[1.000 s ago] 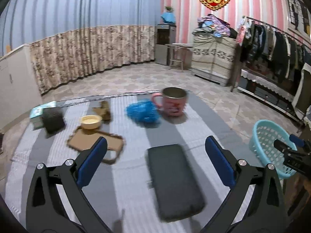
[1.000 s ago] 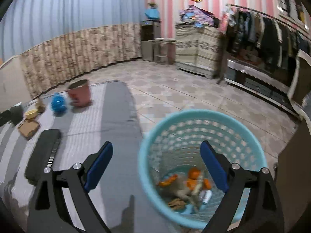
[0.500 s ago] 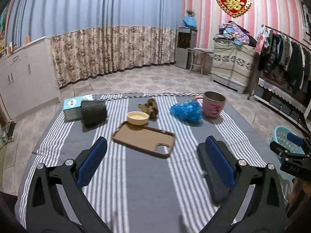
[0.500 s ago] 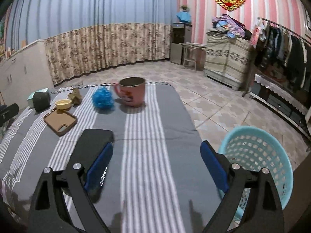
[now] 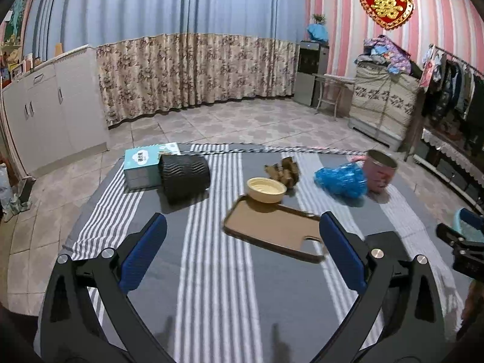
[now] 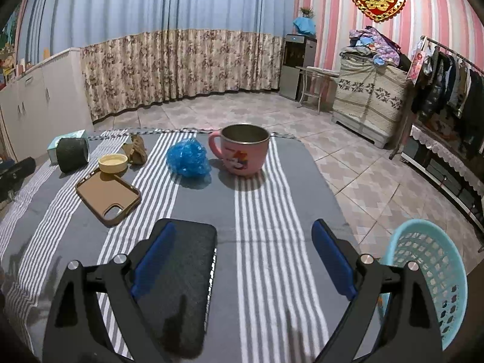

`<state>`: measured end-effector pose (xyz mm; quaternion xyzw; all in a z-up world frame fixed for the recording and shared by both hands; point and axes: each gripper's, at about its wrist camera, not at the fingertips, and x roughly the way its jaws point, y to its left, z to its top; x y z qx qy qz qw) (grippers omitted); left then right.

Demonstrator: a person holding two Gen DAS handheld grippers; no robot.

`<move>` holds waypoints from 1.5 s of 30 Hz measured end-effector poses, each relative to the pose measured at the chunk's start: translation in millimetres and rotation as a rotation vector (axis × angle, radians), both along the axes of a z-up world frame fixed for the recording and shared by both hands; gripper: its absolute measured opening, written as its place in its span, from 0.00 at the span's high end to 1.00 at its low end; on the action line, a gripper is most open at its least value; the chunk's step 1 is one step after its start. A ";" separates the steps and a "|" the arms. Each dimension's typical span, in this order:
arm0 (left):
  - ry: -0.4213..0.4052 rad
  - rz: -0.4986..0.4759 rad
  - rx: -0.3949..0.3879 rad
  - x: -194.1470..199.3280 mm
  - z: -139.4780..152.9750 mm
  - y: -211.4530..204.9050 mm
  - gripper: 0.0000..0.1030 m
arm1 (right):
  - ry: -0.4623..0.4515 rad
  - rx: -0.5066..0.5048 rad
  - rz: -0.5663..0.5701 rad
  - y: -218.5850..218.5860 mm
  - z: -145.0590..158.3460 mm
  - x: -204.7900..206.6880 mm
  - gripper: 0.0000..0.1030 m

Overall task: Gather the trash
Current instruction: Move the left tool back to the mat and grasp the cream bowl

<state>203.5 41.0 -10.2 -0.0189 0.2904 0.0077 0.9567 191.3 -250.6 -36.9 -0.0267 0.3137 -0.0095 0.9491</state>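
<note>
A crumpled blue plastic bag (image 5: 341, 180) (image 6: 188, 158) lies on the striped table next to a pink mug (image 6: 243, 152) (image 5: 379, 173). A crumpled brown scrap (image 5: 284, 169) (image 6: 136, 149) lies behind a small cream dish (image 5: 266, 188) (image 6: 112, 162). A light blue basket (image 6: 429, 272) stands on the floor beside the table's right edge; its rim shows in the left wrist view (image 5: 467, 224). My left gripper (image 5: 242, 260) is open and empty above the table's near side. My right gripper (image 6: 242, 260) is open and empty over the table's right front.
A brown phone case (image 5: 272, 231) (image 6: 107, 195), a black ribbed cylinder (image 5: 185, 175) (image 6: 72, 153), a teal tissue box (image 5: 142, 166) and a black flat case (image 6: 178, 287) lie on the table (image 5: 211, 272). Tiled floor, cabinets and a clothes rack surround it.
Both grippers swung left and pulled back: the right one left the basket and now faces the table; the left view shifted from the black case toward the table's left side. Both stayed open.
</note>
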 end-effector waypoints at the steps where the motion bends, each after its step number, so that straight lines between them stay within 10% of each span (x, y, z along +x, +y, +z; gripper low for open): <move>1: 0.007 0.004 0.003 5.3 -3.7 2.8 0.05 | 0.010 -0.008 0.004 3.5 -3.7 4.8 0.13; 31: 0.246 -0.125 -0.015 173.3 -74.6 -37.7 0.06 | 0.130 -0.012 0.010 13.4 -40.1 94.9 0.13; 39: 0.284 -0.159 -0.019 182.9 -84.9 -40.3 0.41 | 0.128 -0.036 0.015 21.6 -38.8 103.0 0.13; 45: 0.257 -0.145 -0.037 173.5 -76.6 -32.6 0.41 | 0.117 -0.030 0.040 32.3 -32.1 108.2 0.13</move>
